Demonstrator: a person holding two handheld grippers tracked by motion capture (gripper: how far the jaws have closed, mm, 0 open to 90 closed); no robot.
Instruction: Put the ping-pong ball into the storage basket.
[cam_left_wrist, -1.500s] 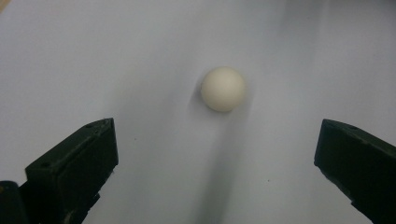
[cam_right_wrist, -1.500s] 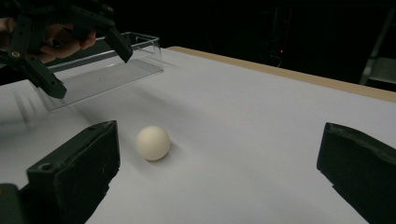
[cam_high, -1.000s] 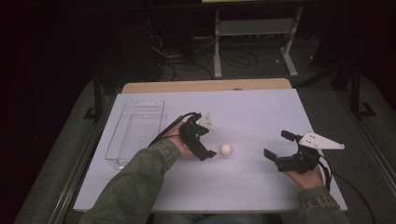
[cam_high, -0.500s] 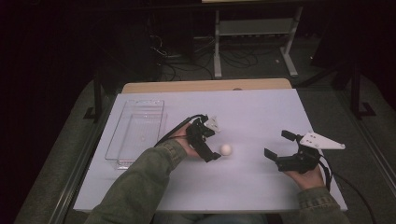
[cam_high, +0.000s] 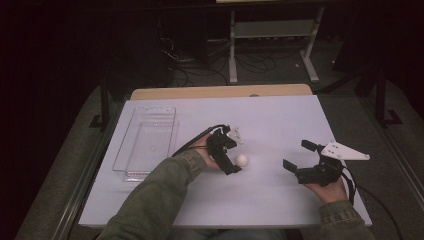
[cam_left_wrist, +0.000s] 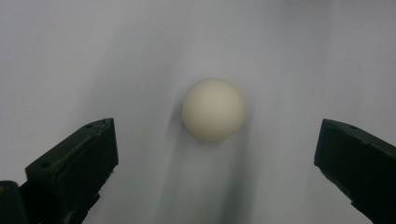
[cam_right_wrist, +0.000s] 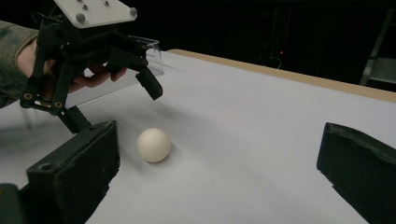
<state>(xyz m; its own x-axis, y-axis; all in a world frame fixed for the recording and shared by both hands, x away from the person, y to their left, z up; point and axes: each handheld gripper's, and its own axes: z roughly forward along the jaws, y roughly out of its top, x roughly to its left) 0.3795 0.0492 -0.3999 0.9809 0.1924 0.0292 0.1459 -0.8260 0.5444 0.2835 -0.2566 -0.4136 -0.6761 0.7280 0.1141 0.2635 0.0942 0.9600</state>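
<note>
A small white ball (cam_high: 241, 160) lies on the white table sheet, near the middle. My left gripper (cam_high: 232, 156) hangs just above and to the left of it, open, jaws pointing down on either side. In the left gripper view the ball (cam_left_wrist: 213, 109) rests on the sheet between and beyond the two black fingers (cam_left_wrist: 74, 163), untouched. My right gripper (cam_high: 298, 155) stands open near the right edge, aimed left at the ball, nothing in it. The right gripper view has the ball (cam_right_wrist: 153, 145) on the sheet below the left gripper (cam_right_wrist: 116, 107), whose jaws are spread.
A clear plastic tray (cam_high: 122, 150) lies on the left part of the table; its corner (cam_right_wrist: 149, 46) sits behind the left hand. The table's wooden far edge (cam_high: 220, 92) lies beyond the sheet. A metal stand (cam_high: 270, 30) and cables occupy the dark floor behind.
My left gripper has moved right and now hangs over the ball. The ball and my right gripper have stayed put.
</note>
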